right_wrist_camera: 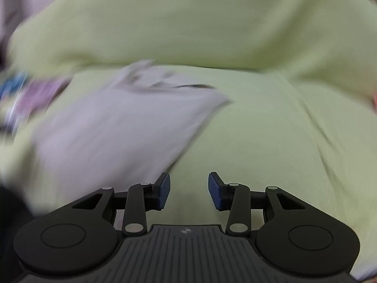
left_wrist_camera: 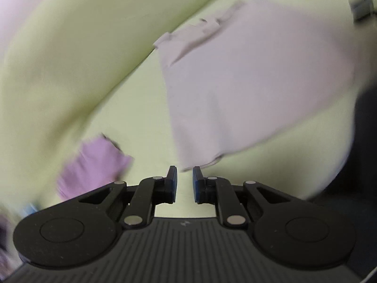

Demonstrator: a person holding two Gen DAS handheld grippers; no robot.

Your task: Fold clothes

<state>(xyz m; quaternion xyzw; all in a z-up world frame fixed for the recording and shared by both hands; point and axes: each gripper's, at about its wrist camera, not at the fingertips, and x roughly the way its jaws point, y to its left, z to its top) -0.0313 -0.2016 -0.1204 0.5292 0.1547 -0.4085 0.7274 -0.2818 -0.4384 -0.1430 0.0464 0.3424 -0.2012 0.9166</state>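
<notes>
Garments in sight: two. One pale lilac-white garment [left_wrist_camera: 254, 89] lies spread flat, filling the centre and right of the left wrist view; in the right wrist view it sits at centre left [right_wrist_camera: 117, 129]. One brighter purple garment [left_wrist_camera: 94, 165] lies bunched at the lower left of the left wrist view and shows as a blur at the far left of the right wrist view [right_wrist_camera: 40, 94].
Surface: one yellow-green sheet [left_wrist_camera: 132, 118] under both garments, with a raised bulk of the same colour across the top of the right wrist view [right_wrist_camera: 188, 23].
Left gripper [left_wrist_camera: 184, 184]: one, two fingers a narrow gap apart, nothing between them; the pale garment's near hem lies just beyond the tips.
Right gripper [right_wrist_camera: 189, 191]: one, two fingers clearly apart, bare sheet between them; the pale garment's edge lies just beside its left finger.
Sharpness: both views are smeared, so folds and seams cannot be counted.
</notes>
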